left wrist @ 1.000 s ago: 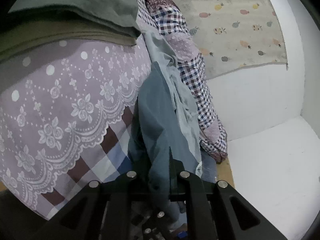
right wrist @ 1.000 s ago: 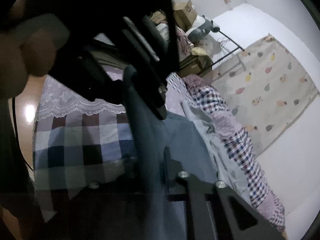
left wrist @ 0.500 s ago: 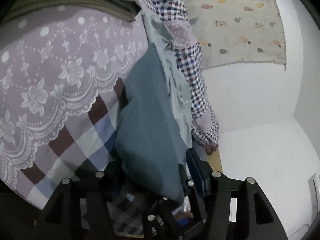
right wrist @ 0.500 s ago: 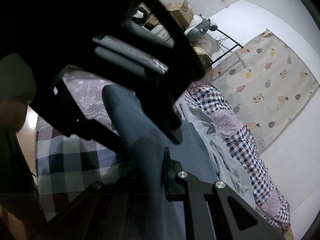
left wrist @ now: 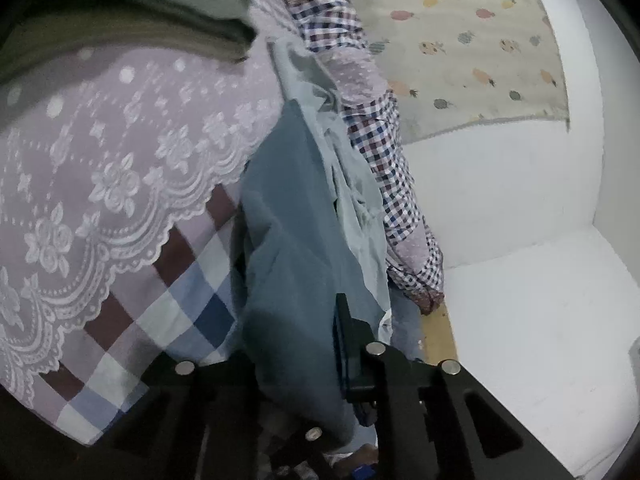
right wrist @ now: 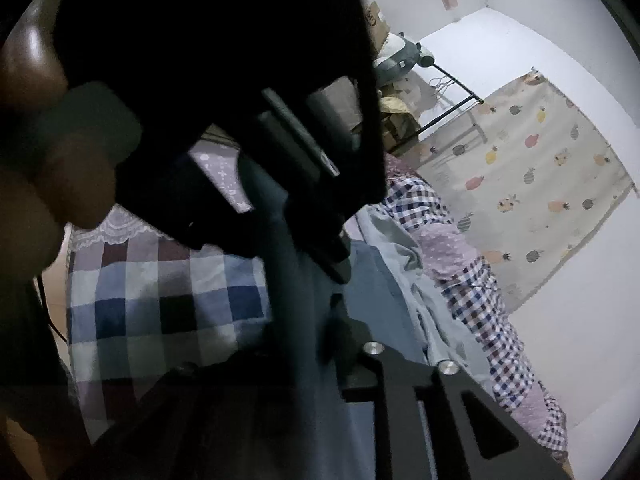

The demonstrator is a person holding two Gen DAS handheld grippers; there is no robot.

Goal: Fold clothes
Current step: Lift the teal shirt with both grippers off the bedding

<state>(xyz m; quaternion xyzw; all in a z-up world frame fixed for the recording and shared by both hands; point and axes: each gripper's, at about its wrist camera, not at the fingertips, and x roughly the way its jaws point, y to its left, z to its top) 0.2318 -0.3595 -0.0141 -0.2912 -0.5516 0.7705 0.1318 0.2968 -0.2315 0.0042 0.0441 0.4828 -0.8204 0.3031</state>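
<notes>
A teal garment [left wrist: 288, 240] hangs down over the table's edge and runs in between my left gripper's fingers. My left gripper [left wrist: 294, 360] is shut on it; cloth hides the left finger. In the right wrist view the same teal garment [right wrist: 296, 280] stretches from my left gripper [right wrist: 276, 232], a dark shape above, down into my right gripper [right wrist: 300, 352], which is shut on it. A hand [right wrist: 60, 168] holds the left gripper at the far left.
A checked tablecloth with a lace border [left wrist: 100, 184] covers the table. Folded green clothes [left wrist: 152, 4] lie at its far end. A light blue garment [left wrist: 352, 200] and a checked shirt [left wrist: 380, 152] lie along the right edge. A fruit-print cloth [left wrist: 472, 52] hangs on the white wall.
Both grippers keep hold of the teal garment. The left wrist view dipped toward the table edge, then came back up. The left gripper now fills more of the right wrist view.
</notes>
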